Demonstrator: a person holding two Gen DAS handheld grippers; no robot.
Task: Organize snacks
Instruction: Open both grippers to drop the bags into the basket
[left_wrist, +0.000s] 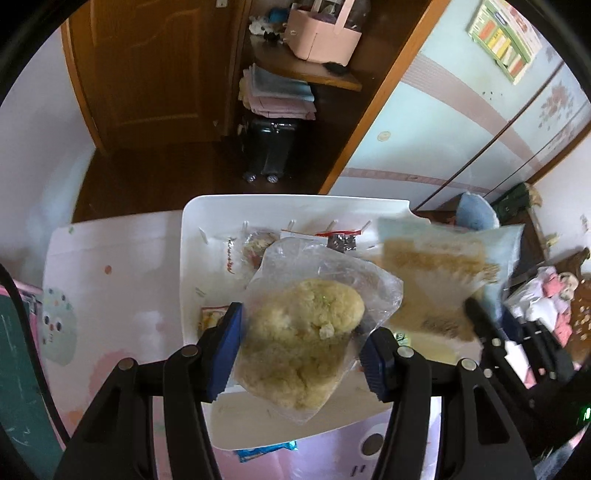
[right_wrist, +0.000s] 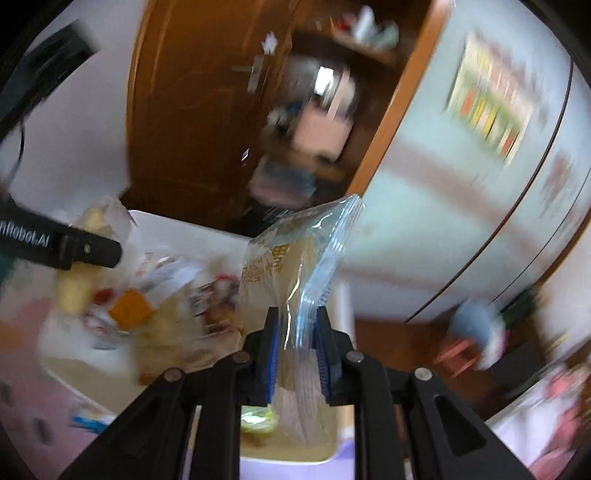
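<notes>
1. Fingers of the left gripper (left_wrist: 301, 349) are clamped on a clear bag of yellow crumbly cake (left_wrist: 306, 339), held above the white tray (left_wrist: 207, 221)
2. Fingers of the right gripper (right_wrist: 295, 354) pinch a blue-edged snack packet (right_wrist: 295, 266) by its lower edge, upright above the tray's right side
3. More wrapped snacks (left_wrist: 255, 247) lie in the tray beyond the left fingers

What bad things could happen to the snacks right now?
The left tool squeezes the soft yellow cake in its clear bag; it could get squashed. The right tool pinches only the thin edge of the blue-edged snack bag, and the picture is blurry from moving, so it might slip out over the white bin.
</notes>
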